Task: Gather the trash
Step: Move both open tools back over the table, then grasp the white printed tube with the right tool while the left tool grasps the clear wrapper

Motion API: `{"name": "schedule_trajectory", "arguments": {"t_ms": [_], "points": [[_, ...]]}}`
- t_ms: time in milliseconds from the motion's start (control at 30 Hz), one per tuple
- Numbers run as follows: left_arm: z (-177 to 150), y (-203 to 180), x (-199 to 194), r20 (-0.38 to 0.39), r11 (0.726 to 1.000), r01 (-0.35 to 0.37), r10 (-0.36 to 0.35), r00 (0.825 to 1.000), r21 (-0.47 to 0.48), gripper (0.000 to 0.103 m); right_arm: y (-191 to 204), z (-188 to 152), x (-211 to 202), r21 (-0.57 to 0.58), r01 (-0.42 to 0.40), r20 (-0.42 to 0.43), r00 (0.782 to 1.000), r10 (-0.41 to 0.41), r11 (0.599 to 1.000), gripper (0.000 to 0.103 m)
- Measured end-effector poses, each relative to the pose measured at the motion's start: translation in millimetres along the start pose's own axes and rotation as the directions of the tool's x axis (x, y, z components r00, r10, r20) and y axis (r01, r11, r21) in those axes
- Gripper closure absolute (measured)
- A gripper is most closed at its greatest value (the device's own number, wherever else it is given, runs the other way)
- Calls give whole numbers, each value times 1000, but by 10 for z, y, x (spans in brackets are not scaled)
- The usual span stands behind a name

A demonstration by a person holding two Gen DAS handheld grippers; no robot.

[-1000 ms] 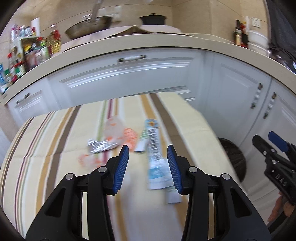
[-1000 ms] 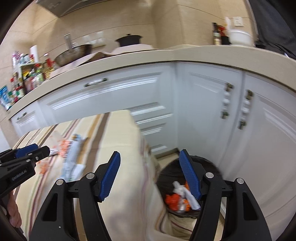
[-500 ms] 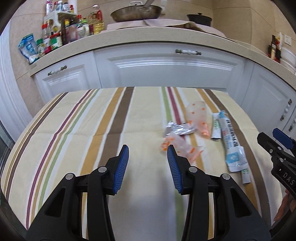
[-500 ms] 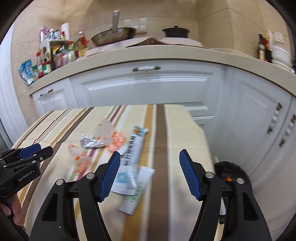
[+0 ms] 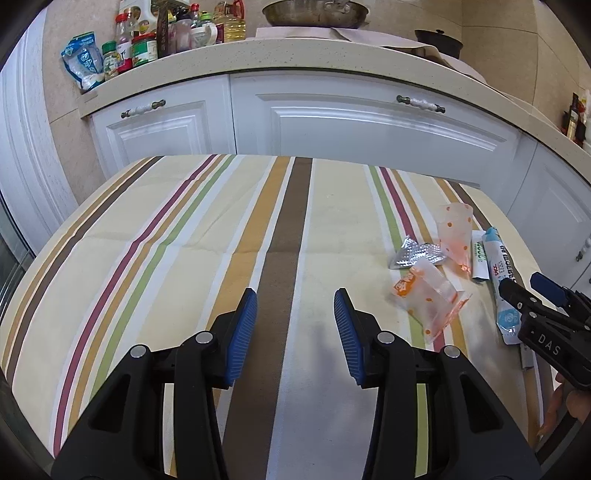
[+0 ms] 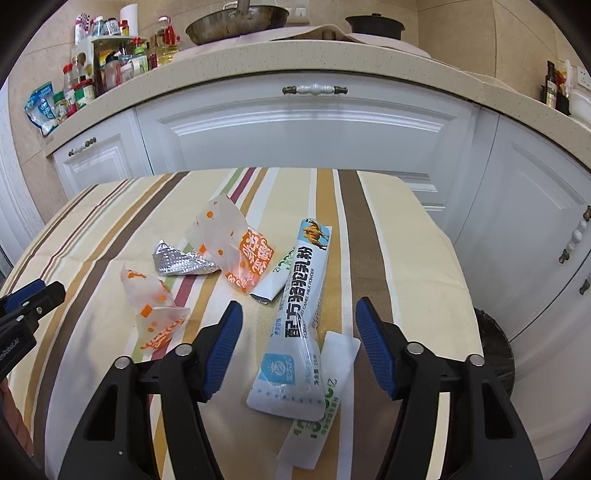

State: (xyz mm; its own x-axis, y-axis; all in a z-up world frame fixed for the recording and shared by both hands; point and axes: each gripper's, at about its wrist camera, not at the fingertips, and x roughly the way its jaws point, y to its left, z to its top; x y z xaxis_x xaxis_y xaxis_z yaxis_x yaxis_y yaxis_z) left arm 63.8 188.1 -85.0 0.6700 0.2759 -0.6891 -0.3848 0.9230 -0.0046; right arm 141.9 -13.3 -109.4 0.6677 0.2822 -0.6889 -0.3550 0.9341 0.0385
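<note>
Several wrappers lie on the striped tablecloth (image 6: 373,240). A long white and blue camel milk powder sachet (image 6: 295,317) lies between the open fingers of my right gripper (image 6: 297,347), over a white and green sachet (image 6: 321,417). Further back lie another green sachet (image 6: 275,278), a silver foil scrap (image 6: 177,264) and two clear orange-dotted wrappers (image 6: 231,243) (image 6: 151,306). My left gripper (image 5: 295,328) is open and empty over bare cloth, left of the pile (image 5: 428,295). The right gripper (image 5: 543,317) shows at the left wrist view's right edge.
A black trash bin (image 6: 495,350) stands on the floor at the table's right edge. White kitchen cabinets (image 6: 310,129) and a counter with bottles (image 6: 103,70), a wok (image 6: 236,22) and a pot (image 6: 375,26) stand behind the table.
My right gripper swung left from above the trash bin to over the table and now straddles the milk powder sachet. My left gripper moved left, away from the wrappers.
</note>
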Motion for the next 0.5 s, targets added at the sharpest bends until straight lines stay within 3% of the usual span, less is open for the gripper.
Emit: {"name": "schedule_trajectory", "arguments": {"t_ms": [133,267,467,500], "points": [[-4,1,23,-8,1000,11,-11,1000,-5,60,-4,16,64,4,1,-34,999,-1,1000,53],[-10,-55,44,-14,1000,27,-27,1000,-5,60,12,18,104,-3,-17,-65,998,17,1000,78],[-28,-211,54,-23,999,52,-52,998,11,58,22,16,-17,-5,-39,-16,999,39,999,79],[-30,-247,50,-23,998,56,-56,998,14,51,15,20,-41,-4,-42,-6,999,42,999,79]]}}
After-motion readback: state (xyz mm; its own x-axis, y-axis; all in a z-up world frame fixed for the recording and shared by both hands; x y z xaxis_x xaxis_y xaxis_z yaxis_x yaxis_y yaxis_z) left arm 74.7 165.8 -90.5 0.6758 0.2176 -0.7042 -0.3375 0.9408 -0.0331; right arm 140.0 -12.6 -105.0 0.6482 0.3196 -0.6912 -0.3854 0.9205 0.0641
